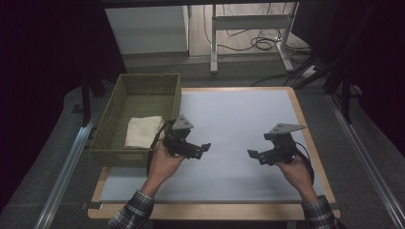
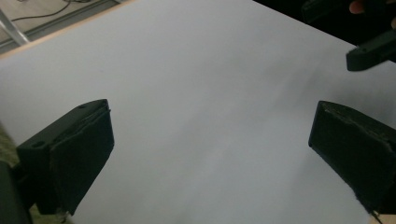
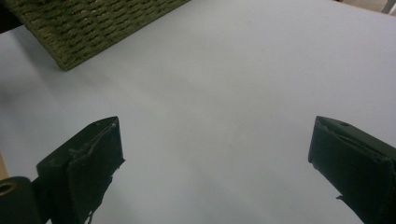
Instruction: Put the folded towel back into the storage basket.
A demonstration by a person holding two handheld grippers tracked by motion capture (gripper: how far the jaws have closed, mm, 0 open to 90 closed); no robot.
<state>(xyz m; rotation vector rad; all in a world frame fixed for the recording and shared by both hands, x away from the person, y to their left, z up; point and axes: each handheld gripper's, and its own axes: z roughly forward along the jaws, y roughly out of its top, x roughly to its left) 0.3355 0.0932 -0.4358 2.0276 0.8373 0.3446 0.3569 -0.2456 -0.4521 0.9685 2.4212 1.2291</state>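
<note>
White desk lies bare between the tools. Left tool and right tool hover empty, jaws apart. Cloth lies folded in the basket, so this looks finished; next, probably withdraw.

Left gripper, right gripper — jaws wide apart.

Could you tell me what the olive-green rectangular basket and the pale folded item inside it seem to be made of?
The olive-green rectangular basket looks woven, perhaps from paper cord or plastic rattan: its walls show a matt, ribbed weave. The pale folded item looks like soft cream cloth, with rounded folds and no shine.
</note>
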